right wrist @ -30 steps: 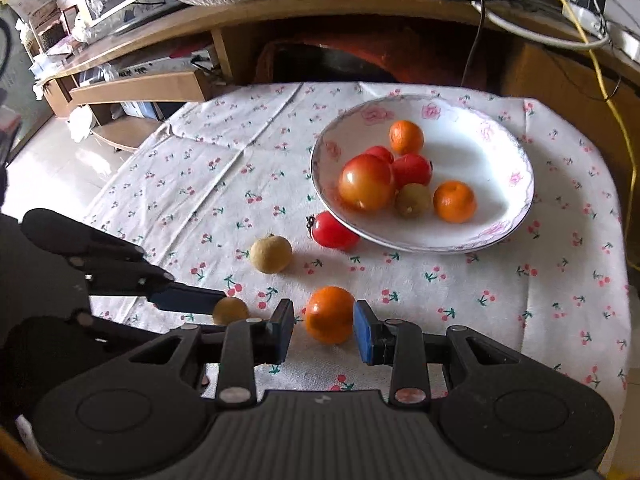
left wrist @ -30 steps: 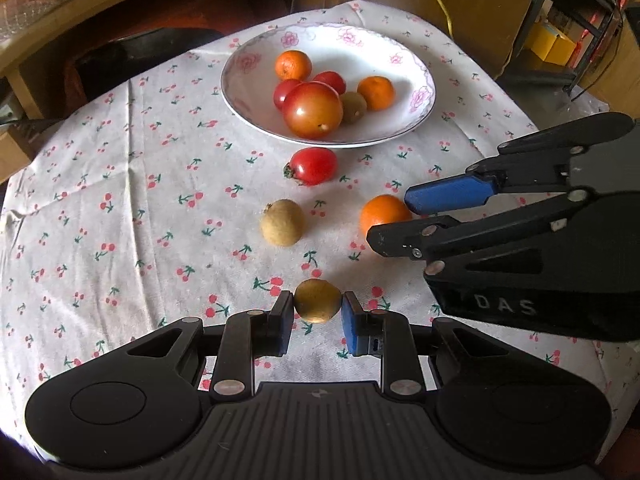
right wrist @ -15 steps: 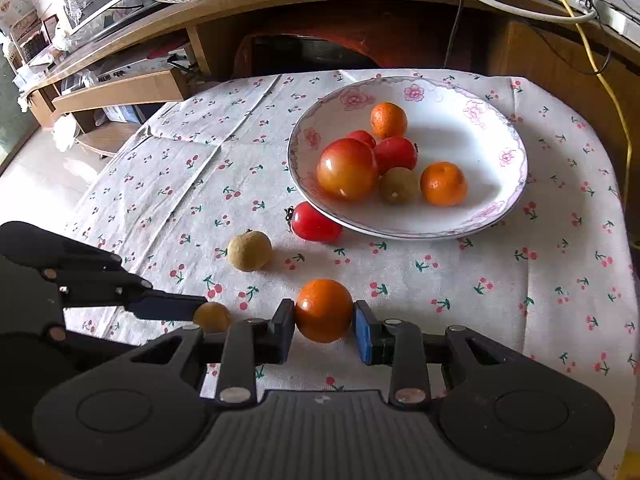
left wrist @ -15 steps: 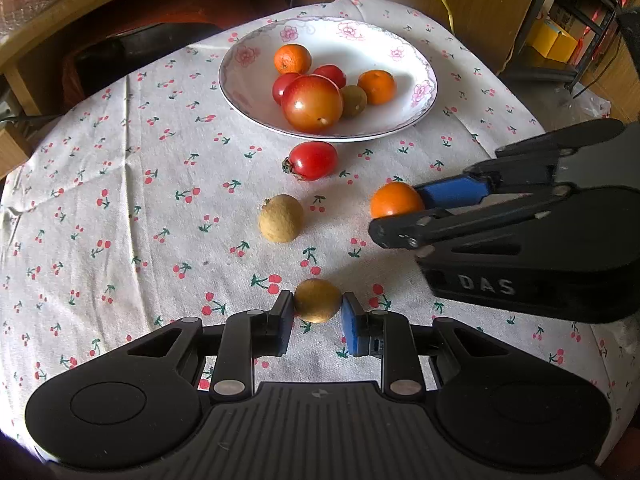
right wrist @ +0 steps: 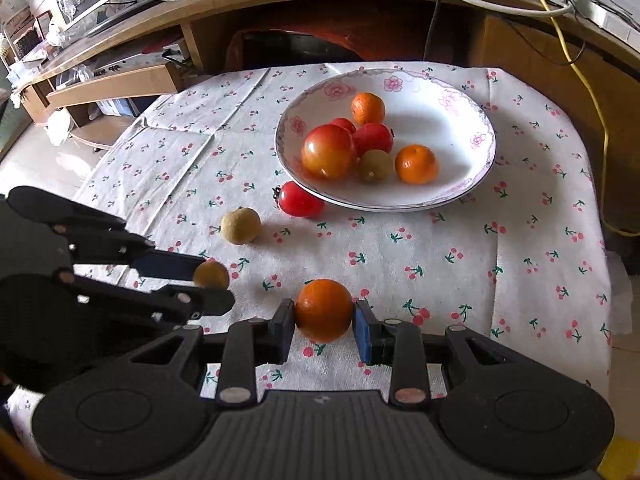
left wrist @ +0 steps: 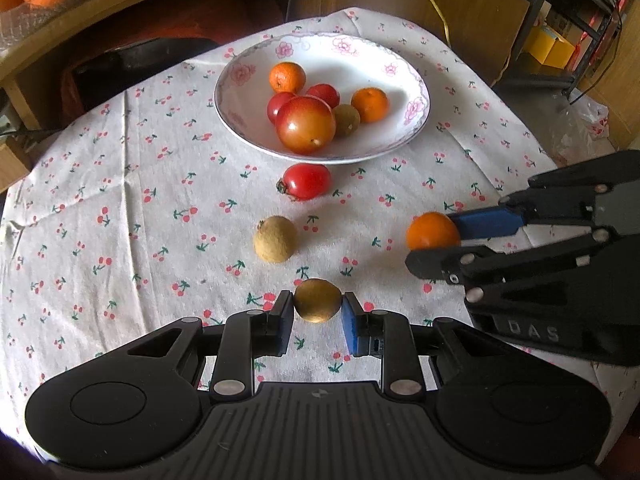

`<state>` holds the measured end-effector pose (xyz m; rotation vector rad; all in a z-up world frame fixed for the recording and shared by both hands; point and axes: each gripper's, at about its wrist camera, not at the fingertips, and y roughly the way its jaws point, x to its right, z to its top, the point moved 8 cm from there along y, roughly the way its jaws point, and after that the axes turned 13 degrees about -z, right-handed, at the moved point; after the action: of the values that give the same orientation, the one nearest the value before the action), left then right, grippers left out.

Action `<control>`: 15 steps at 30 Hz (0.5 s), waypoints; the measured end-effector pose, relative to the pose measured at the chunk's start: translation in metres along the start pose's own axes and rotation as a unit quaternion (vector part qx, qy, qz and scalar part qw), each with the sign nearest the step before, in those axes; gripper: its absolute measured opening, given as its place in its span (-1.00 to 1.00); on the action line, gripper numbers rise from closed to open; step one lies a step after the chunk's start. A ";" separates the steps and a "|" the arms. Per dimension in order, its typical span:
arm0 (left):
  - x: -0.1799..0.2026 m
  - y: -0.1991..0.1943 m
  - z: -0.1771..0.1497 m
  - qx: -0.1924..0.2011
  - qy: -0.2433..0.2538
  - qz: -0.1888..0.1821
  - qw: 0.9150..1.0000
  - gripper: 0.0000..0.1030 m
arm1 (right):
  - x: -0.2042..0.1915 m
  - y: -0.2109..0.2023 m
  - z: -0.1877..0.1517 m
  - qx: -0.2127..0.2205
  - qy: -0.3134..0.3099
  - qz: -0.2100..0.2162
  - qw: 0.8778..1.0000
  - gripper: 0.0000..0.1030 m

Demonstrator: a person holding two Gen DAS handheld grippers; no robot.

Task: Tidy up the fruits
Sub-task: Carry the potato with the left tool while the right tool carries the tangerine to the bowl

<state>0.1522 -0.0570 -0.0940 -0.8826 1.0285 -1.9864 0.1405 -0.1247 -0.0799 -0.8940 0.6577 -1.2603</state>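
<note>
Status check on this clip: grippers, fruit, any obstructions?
Left gripper shut on small brown fruit. Right gripper shut on orange. Tomato and tan fruit lie before the plate.

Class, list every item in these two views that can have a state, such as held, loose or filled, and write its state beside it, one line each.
Left gripper: shut on the small brown fruit.
Right gripper: shut on the orange.
Red tomato: loose on the tablecloth, beside the bowl.
Tan round fruit: loose on the tablecloth.
Floral bowl: upright, holding six fruits.
</note>
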 end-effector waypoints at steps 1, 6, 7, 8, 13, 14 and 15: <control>0.001 0.000 0.001 0.002 0.000 0.001 1.000 -0.35 | 0.000 -0.002 0.001 0.002 0.000 0.001 1.000 -0.40; 0.004 -0.004 0.005 0.013 0.003 0.002 1.000 -0.35 | 0.002 -0.011 0.005 0.014 0.005 0.003 1.000 -0.40; 0.005 -0.004 0.006 0.015 0.003 0.002 1.000 -0.35 | 0.002 -0.012 0.006 0.016 0.007 0.003 1.000 -0.40; 0.005 -0.005 0.006 0.017 0.004 0.003 1.000 -0.35 | 0.003 -0.013 0.007 0.018 0.009 0.002 1.000 -0.40; 0.008 -0.010 0.016 0.028 0.007 0.007 1.000 -0.37 | 0.009 -0.019 0.014 0.029 0.020 -0.003 0.999 -0.40; 0.009 -0.012 0.019 0.031 0.008 0.008 0.999 -0.37 | 0.010 -0.020 0.016 0.032 0.022 -0.005 0.999 -0.40; 0.010 -0.013 0.022 0.035 0.009 0.009 0.999 -0.38 | 0.012 -0.021 0.018 0.035 0.024 -0.006 0.999 -0.40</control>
<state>0.1614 -0.0674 -0.0708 -0.8172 0.9678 -2.0058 0.1472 -0.1337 -0.0516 -0.8123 0.6426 -1.3124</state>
